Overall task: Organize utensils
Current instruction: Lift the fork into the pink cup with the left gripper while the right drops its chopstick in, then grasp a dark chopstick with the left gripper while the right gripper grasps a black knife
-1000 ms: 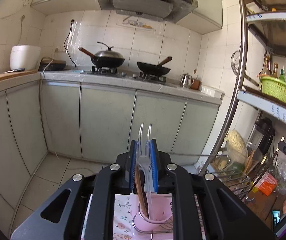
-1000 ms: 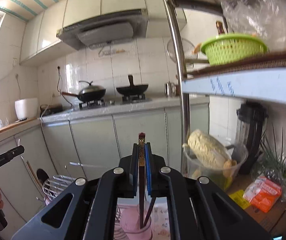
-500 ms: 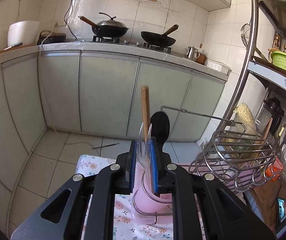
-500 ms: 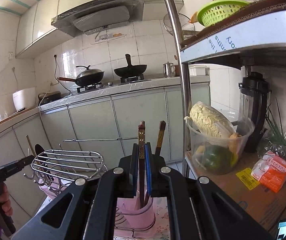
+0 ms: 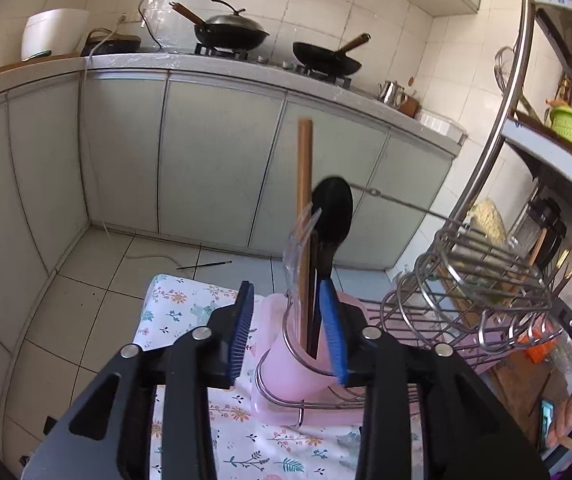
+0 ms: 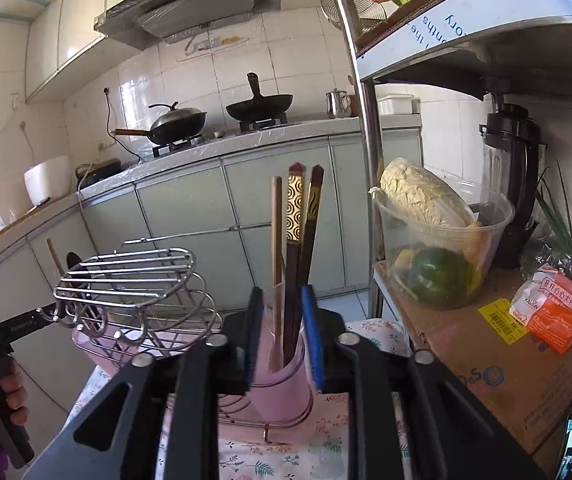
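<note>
The left gripper [image 5: 288, 330] is opening over a pink cup [image 5: 286, 376]; a clear plastic fork [image 5: 296, 248] stands in it at the pads' one o'clock, unpinched. The right gripper [image 6: 281, 334] is also opening, with dark chopsticks [image 6: 298, 264] standing free at twelve o'clock in another pink cup [image 6: 281, 392].

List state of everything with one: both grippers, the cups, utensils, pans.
Left gripper: jaws opening, pads off the utensils.
Right gripper: jaws opening, chopsticks between, not pressed.
Clear fork: upright in the left pink cup.
Black spoon: upright, same cup.
Dark chopsticks: upright in the right pink cup.
Lidded wok: covered, on burner.
Black pan: uncovered, on burner.
</note>
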`<state>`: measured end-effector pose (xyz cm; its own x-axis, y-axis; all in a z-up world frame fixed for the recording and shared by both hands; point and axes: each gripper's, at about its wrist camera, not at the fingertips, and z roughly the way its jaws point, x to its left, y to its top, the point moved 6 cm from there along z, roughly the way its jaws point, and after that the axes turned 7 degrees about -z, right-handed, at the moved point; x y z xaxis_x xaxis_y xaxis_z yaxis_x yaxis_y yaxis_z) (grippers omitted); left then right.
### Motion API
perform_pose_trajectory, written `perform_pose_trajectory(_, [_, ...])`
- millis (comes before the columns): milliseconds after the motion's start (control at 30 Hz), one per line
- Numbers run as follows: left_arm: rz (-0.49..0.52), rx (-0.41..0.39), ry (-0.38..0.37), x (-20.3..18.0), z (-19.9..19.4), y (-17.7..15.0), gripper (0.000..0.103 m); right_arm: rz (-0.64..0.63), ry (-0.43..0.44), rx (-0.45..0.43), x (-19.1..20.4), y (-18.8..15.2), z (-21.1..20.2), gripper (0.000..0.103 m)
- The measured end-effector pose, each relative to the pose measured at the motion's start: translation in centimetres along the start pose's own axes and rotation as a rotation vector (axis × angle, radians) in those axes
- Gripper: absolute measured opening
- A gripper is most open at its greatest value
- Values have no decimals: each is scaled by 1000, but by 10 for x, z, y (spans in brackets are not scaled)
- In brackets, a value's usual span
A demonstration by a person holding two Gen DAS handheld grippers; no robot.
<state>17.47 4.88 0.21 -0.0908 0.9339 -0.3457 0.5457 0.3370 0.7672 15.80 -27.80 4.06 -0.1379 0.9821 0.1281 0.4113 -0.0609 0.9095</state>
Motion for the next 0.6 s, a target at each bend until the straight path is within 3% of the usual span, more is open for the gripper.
perform_pose_trajectory(100, [-21,-33,-17,3,-18,7,39,19,-1,-35,-3,7,-19,24])
perform_pose_trajectory(167, [-32,-42,-26,3,-28,7,40,46,-1,-57,-4,6,-31,37])
perform_pose_trajectory(233, [-40,-38,-32,3,-38,2,40,62,7,-61,-3,3,-40,40])
perform_pose_trajectory(433, [-1,26,-48,-4,-54,-36,40,29,28,7,20,-32,-45,40])
perform_pose_trajectory(600, [41,98,-60,-12,-59,-75,40,14,66,120,39,-70,-37,40])
